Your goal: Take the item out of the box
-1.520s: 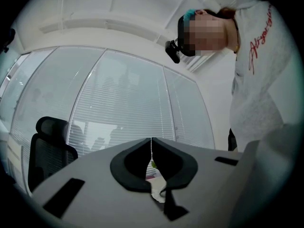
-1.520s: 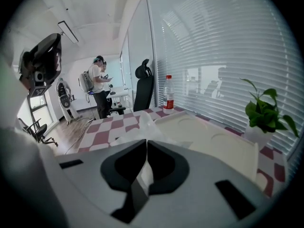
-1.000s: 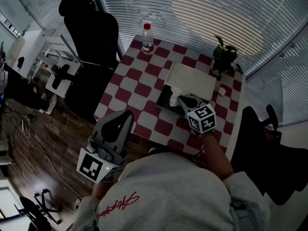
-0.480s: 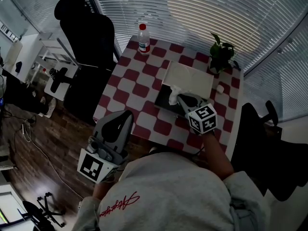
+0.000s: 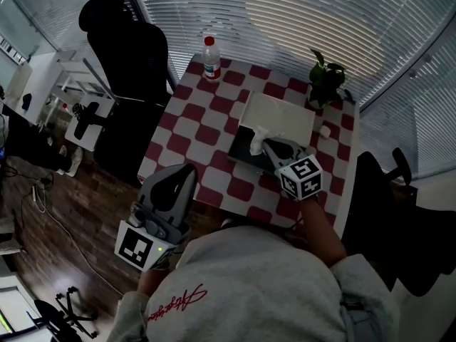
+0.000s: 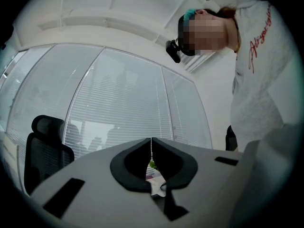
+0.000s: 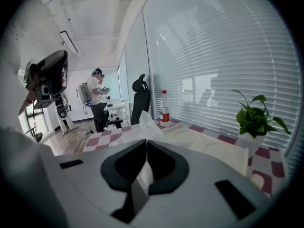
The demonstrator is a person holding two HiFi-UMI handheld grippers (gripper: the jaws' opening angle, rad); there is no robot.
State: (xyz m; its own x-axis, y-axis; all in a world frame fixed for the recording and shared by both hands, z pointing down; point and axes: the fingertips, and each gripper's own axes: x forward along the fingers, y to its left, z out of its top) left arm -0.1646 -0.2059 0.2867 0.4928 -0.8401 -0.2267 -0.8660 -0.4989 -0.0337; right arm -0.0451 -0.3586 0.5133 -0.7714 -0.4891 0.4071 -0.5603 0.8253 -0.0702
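Counted on the counter (image 5: 191, 121): one box (image 5: 241, 152), one white item (image 5: 256, 138), one bottle (image 5: 210, 57), one potted plant (image 5: 326, 84). Beside it: two black chairs (image 5: 127, 52) (image 5: 388, 198).

The left hand-held gripper (image 5: 187, 171) is held low at the person's left side, tilted slightly up, jaws together and empty. The right hand-held gripper (image 5: 268, 146) reaches forward on an outstretched forearm (image 5: 322, 226), angled down, jaws closed on a white tissue (image 5: 255, 135).

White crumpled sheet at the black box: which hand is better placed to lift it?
Right: the right gripper is shut on the white crumpled sheet at the black box; the left gripper, shut, is far from it.
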